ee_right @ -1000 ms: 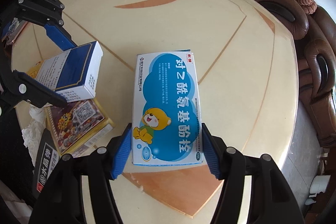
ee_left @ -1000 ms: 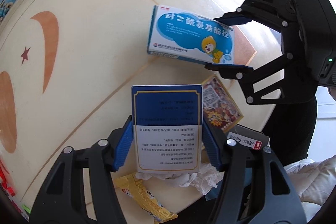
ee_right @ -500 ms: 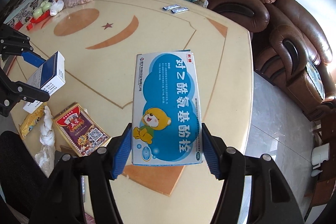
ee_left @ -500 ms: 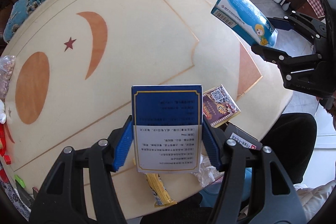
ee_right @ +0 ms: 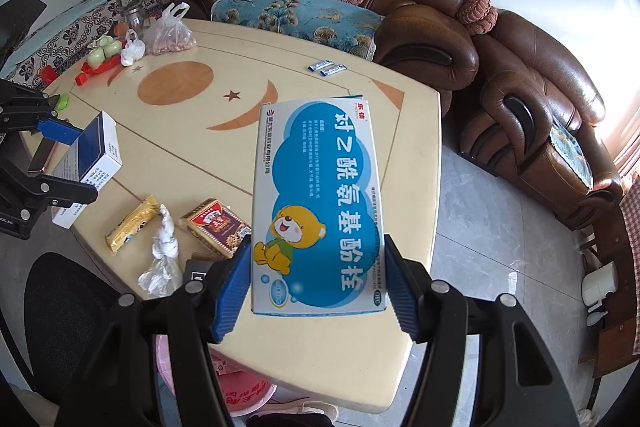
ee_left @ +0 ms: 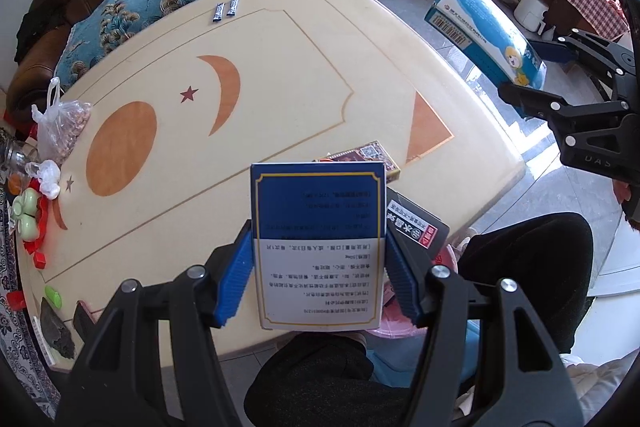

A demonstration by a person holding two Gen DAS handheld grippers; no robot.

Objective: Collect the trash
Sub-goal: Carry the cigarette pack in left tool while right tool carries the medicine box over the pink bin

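brown leather sofa (ee_right: pixel 500 75) wraps around a cream table (ee_right: pixel 224 131) on grey floor tiles (ee_right: pixel 496 239), sunlit from the right.

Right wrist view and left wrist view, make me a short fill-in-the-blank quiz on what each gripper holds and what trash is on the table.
1. The right gripper is shut on a light blue box printed with a cartoon ____.
2. The left gripper is shut on a white and dark ____ box.
3. On the table, the crumpled white tissue lies between the red card box and a ____ wrapper.

Missing words: bear; blue; yellow
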